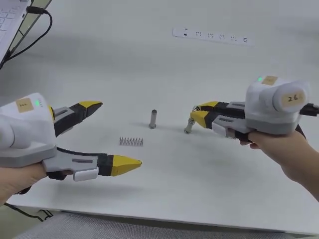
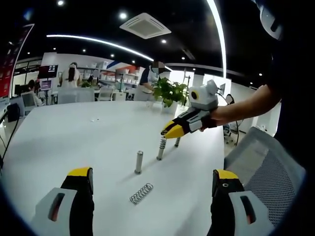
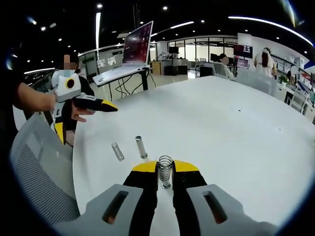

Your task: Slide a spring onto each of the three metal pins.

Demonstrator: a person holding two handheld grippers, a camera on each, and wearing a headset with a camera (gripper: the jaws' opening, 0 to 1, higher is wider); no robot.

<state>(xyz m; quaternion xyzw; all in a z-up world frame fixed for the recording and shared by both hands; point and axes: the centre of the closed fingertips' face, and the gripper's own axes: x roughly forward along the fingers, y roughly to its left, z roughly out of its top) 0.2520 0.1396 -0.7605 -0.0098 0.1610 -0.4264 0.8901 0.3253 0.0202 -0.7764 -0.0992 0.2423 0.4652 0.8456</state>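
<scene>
Currently we hold the right gripper (image 1: 202,112) with its yellow-tipped jaws drawn in on a small coiled wire spring (image 3: 165,164), which sits over the top of a short upright grey metal pin (image 1: 188,128) on the white workbench (image 1: 199,174). Our left gripper (image 1: 108,134) hovers with its jaws spread wide and nothing between them. Ahead of it a loose coiled spring (image 1: 131,142) lies flat on the bench, near a bare upright metal pin (image 1: 153,119).

left tongs (image 2: 152,173) spread | 1 loose spring (image 2: 141,193) | 1 bare pin (image 2: 139,162) | right tongs (image 2: 172,132) touching mounted spring (image 2: 162,143)
</scene>
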